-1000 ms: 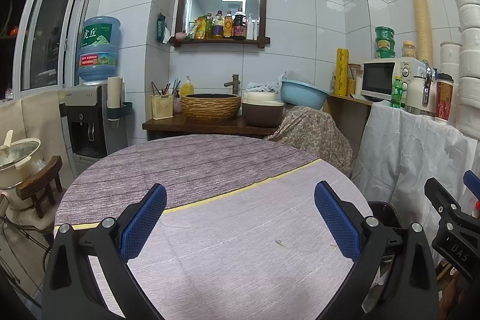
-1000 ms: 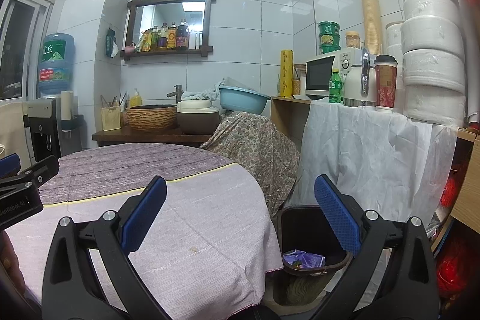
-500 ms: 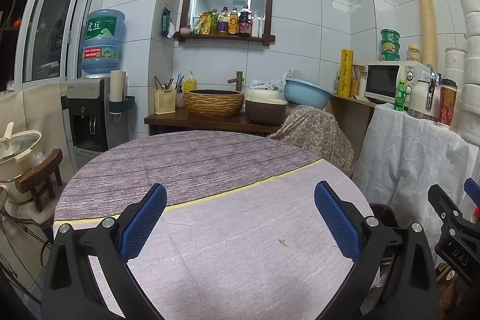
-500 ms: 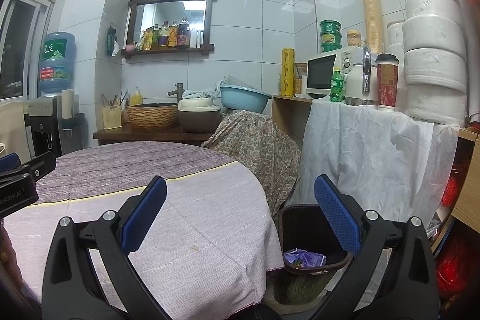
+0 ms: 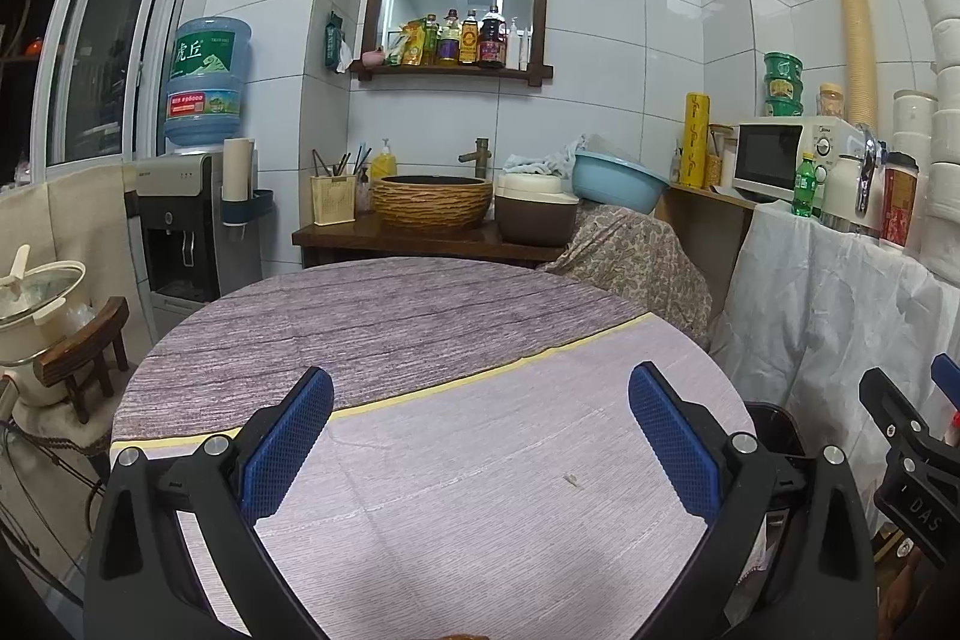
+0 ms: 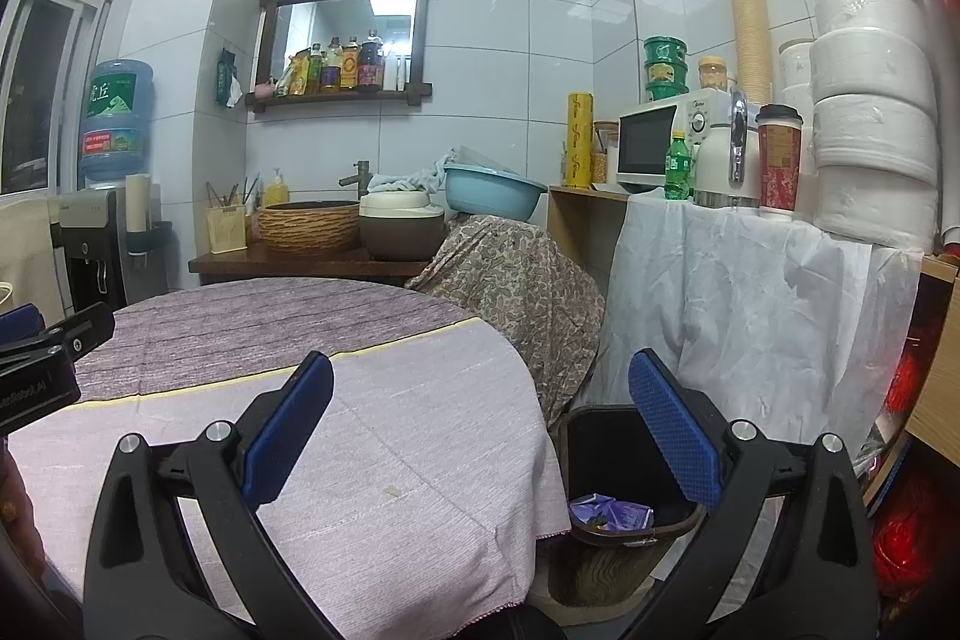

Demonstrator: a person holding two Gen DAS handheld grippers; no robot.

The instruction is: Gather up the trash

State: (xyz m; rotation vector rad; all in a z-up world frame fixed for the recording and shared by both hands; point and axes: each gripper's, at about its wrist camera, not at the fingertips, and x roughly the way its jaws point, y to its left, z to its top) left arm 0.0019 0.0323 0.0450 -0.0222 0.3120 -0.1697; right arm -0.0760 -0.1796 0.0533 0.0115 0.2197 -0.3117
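Left gripper (image 5: 480, 436) and right gripper (image 6: 480, 436): both spread wide, holding nothing, above the round table (image 6: 384, 436); purple wrapper (image 6: 609, 511) lies inside the bin (image 6: 606, 532) beside the table's right edge; only crumbs (image 5: 573, 481) appear left, so scan low before closing.

I look into a small room with white tiled walls (image 5: 600, 10). A wood-framed mirror (image 5: 459, 10) hangs at upper centre, bottles lined on its shelf. At the left edge sits a sliding window (image 5: 96, 58), dark outside, and beside it a water dispenser (image 5: 180, 220) topped with a blue jug. Below the mirror a dark wooden counter (image 5: 420, 241) carries a woven basin (image 5: 433, 199). At right, a microwave (image 6: 660, 139) stands above a white draped cloth (image 6: 750, 292). The round table (image 5: 420, 340) fills the lower frame under a purple-grey cloth.
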